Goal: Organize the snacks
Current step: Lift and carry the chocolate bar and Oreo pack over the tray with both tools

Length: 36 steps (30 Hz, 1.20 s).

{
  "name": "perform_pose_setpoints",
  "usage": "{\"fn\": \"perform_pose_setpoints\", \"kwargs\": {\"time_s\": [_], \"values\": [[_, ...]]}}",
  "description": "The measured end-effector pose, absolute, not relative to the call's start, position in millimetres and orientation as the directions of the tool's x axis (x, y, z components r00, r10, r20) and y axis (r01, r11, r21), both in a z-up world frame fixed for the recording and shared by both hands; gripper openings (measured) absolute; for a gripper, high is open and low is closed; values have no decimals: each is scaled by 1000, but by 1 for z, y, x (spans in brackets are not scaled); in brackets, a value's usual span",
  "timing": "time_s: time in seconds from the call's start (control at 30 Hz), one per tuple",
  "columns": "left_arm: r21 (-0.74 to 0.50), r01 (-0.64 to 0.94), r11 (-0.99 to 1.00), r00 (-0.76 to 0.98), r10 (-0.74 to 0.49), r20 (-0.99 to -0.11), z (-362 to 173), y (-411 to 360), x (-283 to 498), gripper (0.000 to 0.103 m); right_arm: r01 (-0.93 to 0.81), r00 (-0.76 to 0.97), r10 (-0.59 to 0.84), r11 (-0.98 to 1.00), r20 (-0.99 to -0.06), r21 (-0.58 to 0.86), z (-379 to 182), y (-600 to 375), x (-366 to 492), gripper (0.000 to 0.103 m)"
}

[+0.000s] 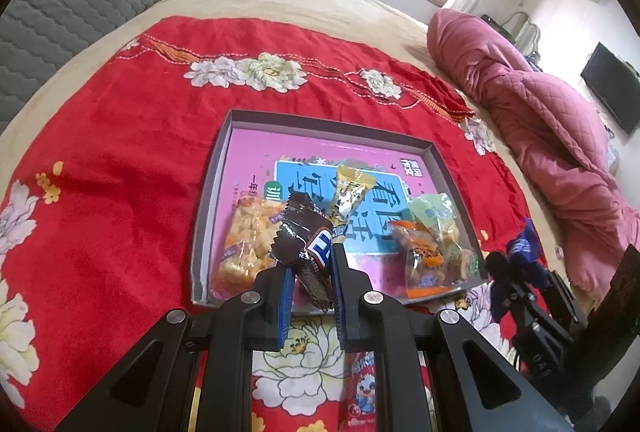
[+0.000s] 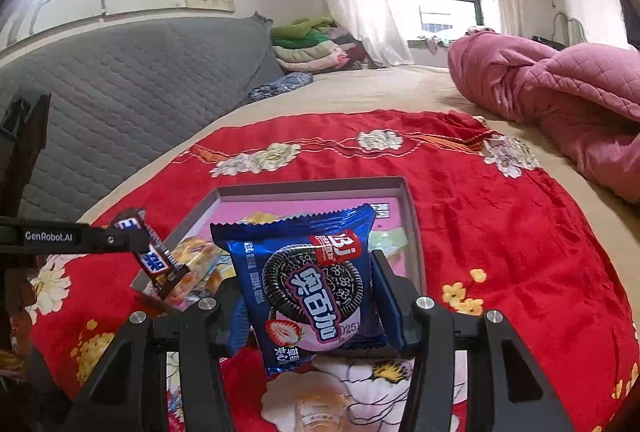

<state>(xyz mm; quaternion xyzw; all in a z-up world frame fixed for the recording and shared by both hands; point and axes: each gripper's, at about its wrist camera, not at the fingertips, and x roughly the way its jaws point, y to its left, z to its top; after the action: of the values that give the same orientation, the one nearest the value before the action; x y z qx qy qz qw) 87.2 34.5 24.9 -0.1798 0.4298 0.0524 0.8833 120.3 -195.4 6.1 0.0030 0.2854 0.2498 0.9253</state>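
Left wrist view: left gripper (image 1: pixel 311 264) clamps one brown chocolate bar (image 1: pixel 305 237) above the tray (image 1: pixel 208 208), which holds four snack packets on the red cloth (image 1: pixel 120 160). Right wrist view: right gripper (image 2: pixel 310 296) grips one blue cookie packet (image 2: pixel 308 272) at the tray's near edge.

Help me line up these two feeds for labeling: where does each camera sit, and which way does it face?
Left wrist: on the left gripper, looking along its fingers over the tray; the fingers pinch a brown candy bar.
Right wrist: on the right gripper, facing the same tray toward the window; its fingers clamp a blue cookie pack.
Shared: tray, red cloth, pink quilt, each other's gripper.
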Motion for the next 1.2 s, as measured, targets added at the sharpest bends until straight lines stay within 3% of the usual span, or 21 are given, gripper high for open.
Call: {"fn": "perform_pose_setpoints", "kwargs": {"time_s": [0.4, 1.2], "values": [[-289, -265, 920, 593, -81, -801, 1, 42, 108, 18, -354, 727, 387, 919, -568, 173, -6, -210, 147, 53], [-335, -268, 903, 571, -132, -810, -19, 53, 114, 17, -378, 691, 341, 922, -637, 83, -29, -170, 161, 53]]}}
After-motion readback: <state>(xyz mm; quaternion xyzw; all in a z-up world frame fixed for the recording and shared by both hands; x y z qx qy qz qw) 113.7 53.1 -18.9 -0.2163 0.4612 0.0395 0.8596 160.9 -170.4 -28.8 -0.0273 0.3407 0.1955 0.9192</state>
